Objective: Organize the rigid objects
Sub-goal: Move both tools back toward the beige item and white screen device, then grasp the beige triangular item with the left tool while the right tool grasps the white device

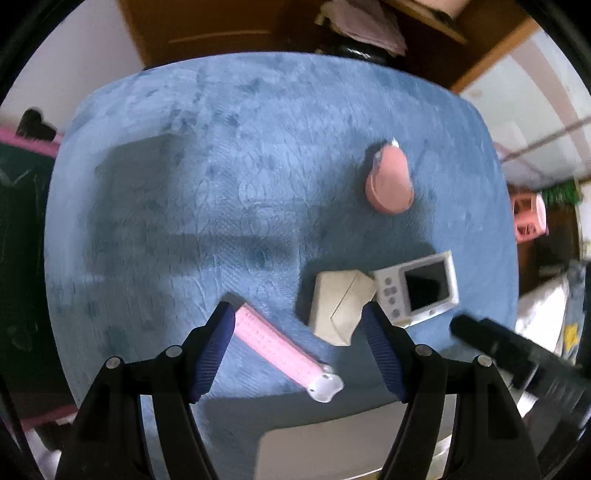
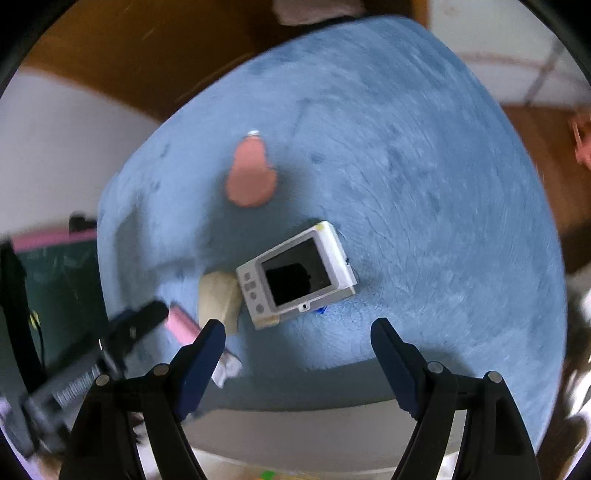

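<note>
A blue plush cloth (image 1: 258, 147) covers the table. On it lie a pink gourd-shaped piece (image 1: 389, 181), a white compact camera (image 1: 417, 291) with its screen up, a beige folded box (image 1: 340, 306) touching the camera's left side, and a pink bar with a white end (image 1: 280, 347). My left gripper (image 1: 299, 332) hangs open above the pink bar and the beige box, holding nothing. My right gripper (image 2: 297, 328) is open above the cloth just in front of the camera (image 2: 295, 277), also holding nothing. Each gripper shows blurred at the edge of the other's view.
The table's white front edge (image 1: 332, 435) runs below the cloth. A green chalkboard with a pink frame (image 1: 22, 184) stands at the left. At the right sits a pink basket (image 1: 528, 218), and brown wooden furniture (image 1: 221, 29) is behind.
</note>
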`<state>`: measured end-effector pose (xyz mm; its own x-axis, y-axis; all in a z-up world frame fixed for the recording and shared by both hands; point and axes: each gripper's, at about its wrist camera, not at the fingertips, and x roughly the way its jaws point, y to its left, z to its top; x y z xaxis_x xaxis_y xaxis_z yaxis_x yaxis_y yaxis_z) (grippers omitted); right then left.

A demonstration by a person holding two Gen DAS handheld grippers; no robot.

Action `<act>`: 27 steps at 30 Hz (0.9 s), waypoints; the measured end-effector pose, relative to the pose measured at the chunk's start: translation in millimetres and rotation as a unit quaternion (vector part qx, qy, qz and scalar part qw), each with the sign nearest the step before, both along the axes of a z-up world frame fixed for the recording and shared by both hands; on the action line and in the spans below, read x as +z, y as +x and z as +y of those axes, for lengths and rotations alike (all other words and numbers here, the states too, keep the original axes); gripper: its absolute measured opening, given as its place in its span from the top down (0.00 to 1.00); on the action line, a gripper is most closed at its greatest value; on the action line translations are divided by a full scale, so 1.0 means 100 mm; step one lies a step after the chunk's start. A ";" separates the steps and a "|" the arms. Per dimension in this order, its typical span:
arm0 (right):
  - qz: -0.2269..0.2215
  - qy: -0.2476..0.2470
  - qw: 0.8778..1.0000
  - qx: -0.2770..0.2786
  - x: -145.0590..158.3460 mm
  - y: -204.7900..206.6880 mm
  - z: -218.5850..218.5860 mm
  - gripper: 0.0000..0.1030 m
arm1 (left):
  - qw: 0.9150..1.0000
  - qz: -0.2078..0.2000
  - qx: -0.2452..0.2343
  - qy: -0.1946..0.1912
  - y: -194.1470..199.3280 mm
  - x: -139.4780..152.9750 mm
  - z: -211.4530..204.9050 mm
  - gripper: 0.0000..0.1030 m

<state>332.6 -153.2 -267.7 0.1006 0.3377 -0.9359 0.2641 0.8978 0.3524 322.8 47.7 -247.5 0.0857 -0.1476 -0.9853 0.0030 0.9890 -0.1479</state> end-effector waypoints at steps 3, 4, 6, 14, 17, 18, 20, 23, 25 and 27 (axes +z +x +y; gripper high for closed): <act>0.020 0.039 0.997 -0.058 -0.10 0.03 -0.04 0.21 | 0.999 -0.003 -0.035 0.000 0.02 -0.02 -0.03 0.28; 0.029 0.047 0.996 -0.074 -0.13 0.05 -0.04 0.21 | 0.999 -0.009 -0.049 0.003 0.03 -0.02 -0.04 0.28; 0.043 0.064 0.992 -0.096 -0.20 0.11 -0.01 0.21 | 0.997 -0.017 -0.076 0.009 0.04 -0.02 -0.08 0.28; 0.081 0.036 0.984 -0.158 -0.39 0.27 0.08 0.20 | 0.990 -0.011 -0.143 0.018 0.04 -0.16 -0.28 0.28; 0.107 0.014 0.982 -0.154 -0.49 0.34 0.16 0.20 | 0.986 -0.017 -0.164 0.023 0.03 -0.19 -0.34 0.28; 0.114 0.005 0.982 -0.150 -0.52 0.36 0.19 0.20 | 0.985 -0.020 -0.171 0.026 0.03 -0.20 -0.36 0.28; 0.127 -0.017 0.982 -0.136 -0.59 0.41 0.27 0.20 | 0.981 -0.028 -0.191 0.035 0.03 -0.23 -0.41 0.28; 0.126 -0.035 0.983 -0.131 -0.62 0.44 0.36 0.18 | 0.975 -0.039 -0.215 0.050 0.02 -0.26 -0.47 0.28; 0.119 -0.051 0.984 -0.122 -0.60 0.45 0.44 0.19 | 0.972 -0.044 -0.227 0.051 0.01 -0.26 -0.50 0.28; 0.107 -0.060 0.986 -0.114 -0.57 0.46 0.52 0.24 | 0.968 -0.050 -0.242 0.051 -0.01 -0.26 -0.54 0.28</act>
